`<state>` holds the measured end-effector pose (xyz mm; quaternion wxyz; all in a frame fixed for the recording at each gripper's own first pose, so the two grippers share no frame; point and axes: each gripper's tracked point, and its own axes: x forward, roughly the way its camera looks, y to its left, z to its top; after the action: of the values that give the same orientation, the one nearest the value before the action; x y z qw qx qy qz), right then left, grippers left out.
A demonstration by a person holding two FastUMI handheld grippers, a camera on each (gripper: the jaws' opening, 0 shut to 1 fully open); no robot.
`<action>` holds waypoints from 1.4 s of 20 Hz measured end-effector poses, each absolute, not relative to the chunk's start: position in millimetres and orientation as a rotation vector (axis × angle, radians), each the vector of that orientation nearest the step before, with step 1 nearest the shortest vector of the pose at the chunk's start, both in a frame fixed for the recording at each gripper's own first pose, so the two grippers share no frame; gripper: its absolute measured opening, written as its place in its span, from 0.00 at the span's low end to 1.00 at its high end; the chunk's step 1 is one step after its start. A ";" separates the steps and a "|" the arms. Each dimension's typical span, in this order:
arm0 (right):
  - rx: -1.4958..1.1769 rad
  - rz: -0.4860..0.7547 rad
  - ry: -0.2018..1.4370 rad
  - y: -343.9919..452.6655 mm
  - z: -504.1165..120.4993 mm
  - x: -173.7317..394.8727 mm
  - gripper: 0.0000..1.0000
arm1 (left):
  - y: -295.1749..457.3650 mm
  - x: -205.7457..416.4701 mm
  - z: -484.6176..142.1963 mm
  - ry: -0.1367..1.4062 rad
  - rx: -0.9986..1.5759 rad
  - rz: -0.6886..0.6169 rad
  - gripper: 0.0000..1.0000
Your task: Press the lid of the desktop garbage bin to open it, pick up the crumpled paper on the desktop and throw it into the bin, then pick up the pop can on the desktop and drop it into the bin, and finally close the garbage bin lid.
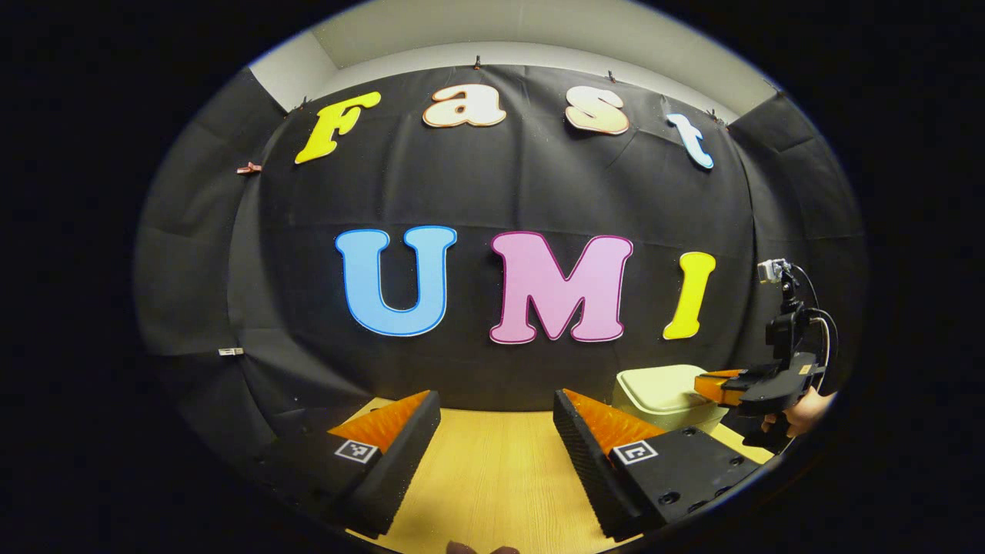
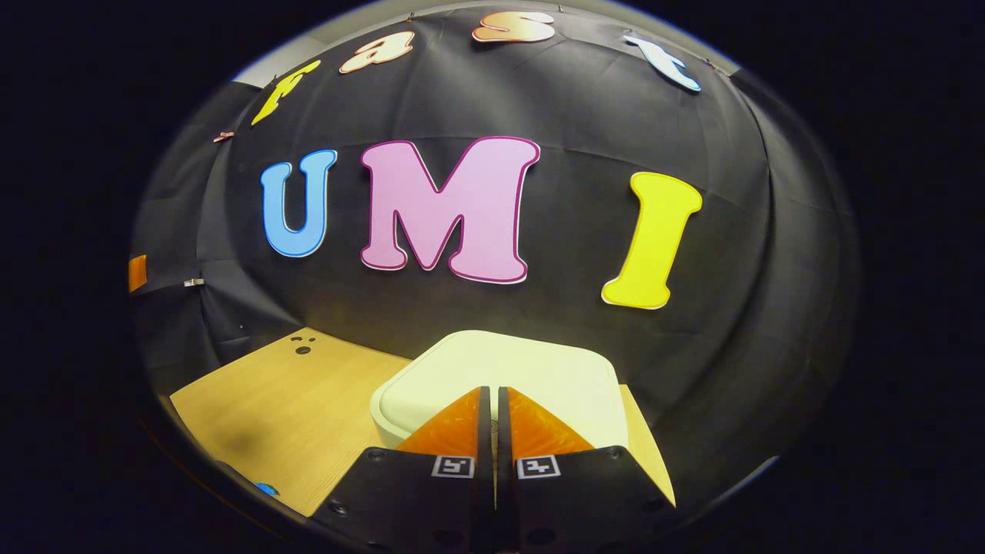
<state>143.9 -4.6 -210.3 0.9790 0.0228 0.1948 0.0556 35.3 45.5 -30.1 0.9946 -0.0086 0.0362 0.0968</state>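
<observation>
Hovering over the garbage bin [image 2: 500,369], the right gripper [image 2: 492,400] has its two fingers pressed together with nothing between them, tips right above the near edge of the bin's lid [image 2: 531,362]. Whether the tips touch the lid cannot be told from the right gripper view. Lid is down, pale cream, rounded square. Bin sits on the wooden bench [image 2: 285,408] close to the black cloth wall [image 2: 569,100]. A few small dark holes [image 2: 300,344] show in the bench top at far left.

Left gripper [image 1: 496,404] is released, fingers spread wide, only bare bench [image 1: 492,469] between them. In the left gripper view the bin [image 1: 662,392] sits off to the right, near the wall, with the right gripper [image 1: 712,385] reaching over its lid from the right side. A hand [image 1: 800,415] holds that gripper at the edge of the view; a small camera on a stalk [image 1: 773,271] and cable rise above it.
</observation>
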 end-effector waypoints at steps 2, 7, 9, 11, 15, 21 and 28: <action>0.048 0.113 0.401 -5.0 -215.0 144.4 0.05 | 45.7 35.3 -30.5 0.075 -0.013 0.195 0.95; 0.071 0.112 0.420 -3.6 -224.1 139.7 0.06 | 44.6 34.7 -30.6 0.078 -0.011 0.196 0.95; 0.085 0.106 0.421 -4.8 -226.8 138.6 0.05 | 45.4 34.2 -30.7 0.079 -0.010 0.198 0.95; 0.087 0.105 0.415 -3.9 -229.9 137.3 0.06 | 45.9 33.4 -30.5 0.079 -0.012 0.201 0.95; 0.103 0.077 0.397 -6.6 -228.6 138.6 0.06 | 43.6 29.5 -29.3 0.075 -0.013 0.204 0.95; 0.127 0.072 0.385 -12.1 -214.8 135.4 0.09 | 47.2 16.6 -22.1 0.057 -0.001 0.216 0.95; 0.087 0.074 0.308 -16.6 -183.5 122.1 0.06 | 45.7 1.4 -23.5 0.057 -0.012 0.214 0.95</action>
<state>122.1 -16.6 -183.5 0.9865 0.0433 0.1535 0.0369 1.4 45.7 -23.5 0.9939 -0.0060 0.0284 0.1066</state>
